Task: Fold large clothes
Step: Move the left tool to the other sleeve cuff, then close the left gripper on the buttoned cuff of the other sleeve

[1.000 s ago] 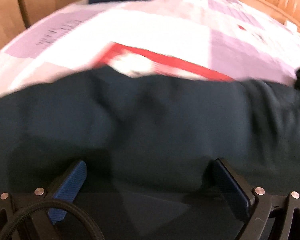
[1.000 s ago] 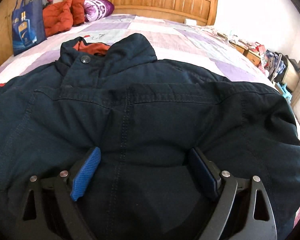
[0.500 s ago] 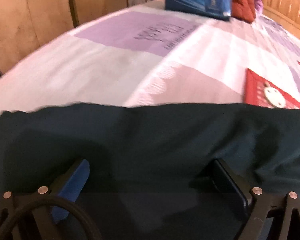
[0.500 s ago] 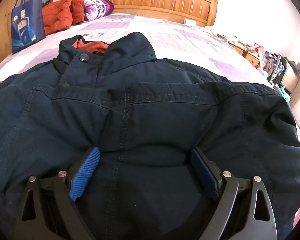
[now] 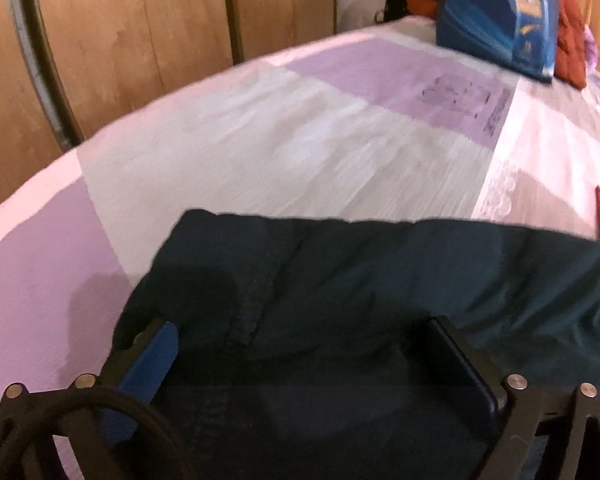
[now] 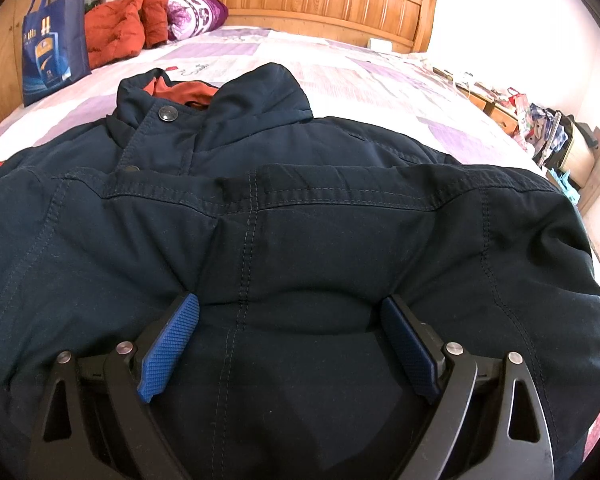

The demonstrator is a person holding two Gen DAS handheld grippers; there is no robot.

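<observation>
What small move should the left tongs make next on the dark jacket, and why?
Probably close the left tongs on the fabric bunched between them. Their jaws stand apart over the dark jacket near its straight edge, where bare quilt shows beyond. The right tongs are open too, low on the jacket's middle, so nothing is gripped for a fold yet.

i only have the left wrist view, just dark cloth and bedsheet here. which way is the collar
Observer: The right wrist view shows the dark navy padded jacket with its collar toward the carved wooden headboard.
Operator: is the right tool holding anything
Observer: The right tool is open, with jacket fabric bulging between its pads.
Operator: anything else near the headboard
Observer: A crumpled orange-red garment lies beside a purple patterned pillow.
</observation>
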